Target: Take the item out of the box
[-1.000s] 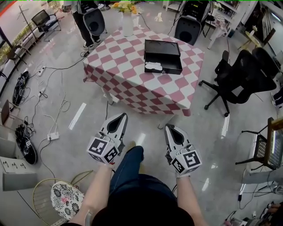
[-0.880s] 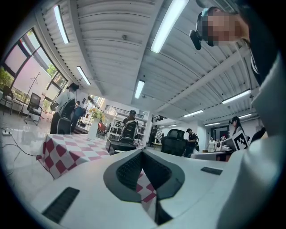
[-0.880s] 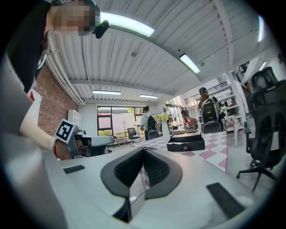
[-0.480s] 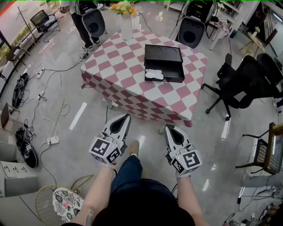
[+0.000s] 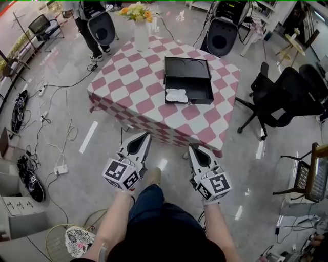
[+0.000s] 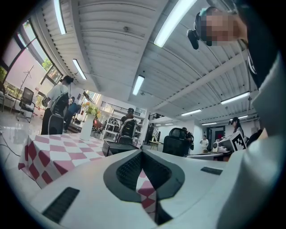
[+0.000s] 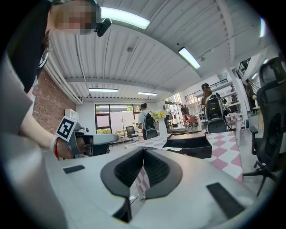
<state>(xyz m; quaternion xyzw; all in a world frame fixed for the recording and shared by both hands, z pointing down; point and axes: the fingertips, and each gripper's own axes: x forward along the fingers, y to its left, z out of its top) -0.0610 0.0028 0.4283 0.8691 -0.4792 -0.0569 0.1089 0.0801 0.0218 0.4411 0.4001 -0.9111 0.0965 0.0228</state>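
Observation:
An open black box lies on a table with a red-and-white checked cloth. A white crumpled item rests in the box's front left corner. Both grippers hang over the floor in front of the table, well short of the box. My left gripper is shut with nothing in it. My right gripper is shut too and holds nothing. From the right gripper view the box stands ahead at table height. The left gripper view has the box beyond the jaw tips.
A white vase of flowers stands at the table's far left corner. Black office chairs stand to the right, and two more sit behind the table. Cables and a power strip lie on the floor at left. A person stands at far left.
The table and box have come nearer and shifted slightly left in the head view as I step forward. Both grippers stay shut, side by side.

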